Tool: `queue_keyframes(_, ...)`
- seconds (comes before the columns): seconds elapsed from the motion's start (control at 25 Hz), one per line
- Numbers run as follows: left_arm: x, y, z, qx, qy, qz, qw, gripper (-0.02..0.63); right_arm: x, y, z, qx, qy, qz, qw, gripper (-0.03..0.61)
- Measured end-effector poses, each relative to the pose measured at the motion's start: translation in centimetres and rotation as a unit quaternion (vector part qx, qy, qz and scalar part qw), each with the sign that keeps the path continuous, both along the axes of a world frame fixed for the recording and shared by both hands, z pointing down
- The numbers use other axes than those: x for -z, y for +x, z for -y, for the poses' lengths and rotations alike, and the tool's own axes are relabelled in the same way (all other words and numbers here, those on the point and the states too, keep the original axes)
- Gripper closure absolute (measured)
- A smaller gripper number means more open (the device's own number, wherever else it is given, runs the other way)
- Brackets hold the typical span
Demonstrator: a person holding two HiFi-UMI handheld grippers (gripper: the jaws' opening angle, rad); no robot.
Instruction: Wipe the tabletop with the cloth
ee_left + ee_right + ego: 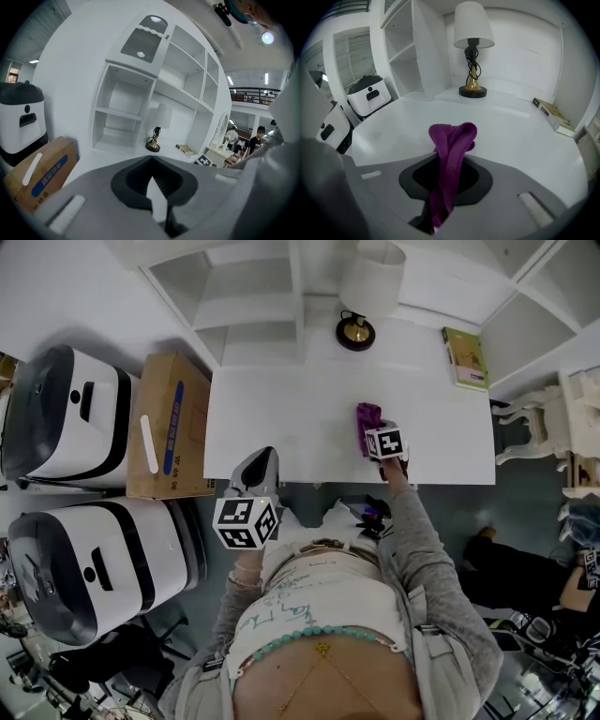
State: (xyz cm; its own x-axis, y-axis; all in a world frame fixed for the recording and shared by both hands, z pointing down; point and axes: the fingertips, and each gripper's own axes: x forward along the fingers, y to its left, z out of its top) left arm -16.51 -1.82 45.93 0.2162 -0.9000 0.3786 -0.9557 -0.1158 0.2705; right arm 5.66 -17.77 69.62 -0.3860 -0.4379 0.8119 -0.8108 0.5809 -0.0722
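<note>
Right gripper [449,176] clamps the purple cloth [453,139].

gripping a bunched purple cloth [452,140] in the right gripper [443,180], jaws pinched on it; facing the white tabletop [511,129], a lamp [472,51] behind, a book [553,115] at right.

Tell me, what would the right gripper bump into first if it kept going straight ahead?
Probably the lamp. The right gripper, its jaws shut on the purple cloth, points across the white table at the lamp's base by the back wall. How far off it stands is hard to judge.
</note>
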Motion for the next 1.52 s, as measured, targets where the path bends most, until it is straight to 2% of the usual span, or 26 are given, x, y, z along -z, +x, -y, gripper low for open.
queue_keyframes(0.64,-0.5,-5.9,-0.6,0.007,-0.003,-0.011,0.9999,0.614,0.2,-5.0,-0.6,-0.008,0.003,-0.003,1.0,0.499)
queue_keyframes(1.32,-1.2,-9.2,-0.3,-0.021,-0.007,-0.016,0.9996,0.614,-0.6,-10.2,-1.3,-0.004,0.011,0.008,1.0,0.499)
queue_keyframes(1.52,-1.3,-9.9,-0.3,-0.03,-0.008,-0.016,0.9994,0.614,0.3,-11.0,-1.5,-0.011,0.019,-0.002,1.0,0.499)
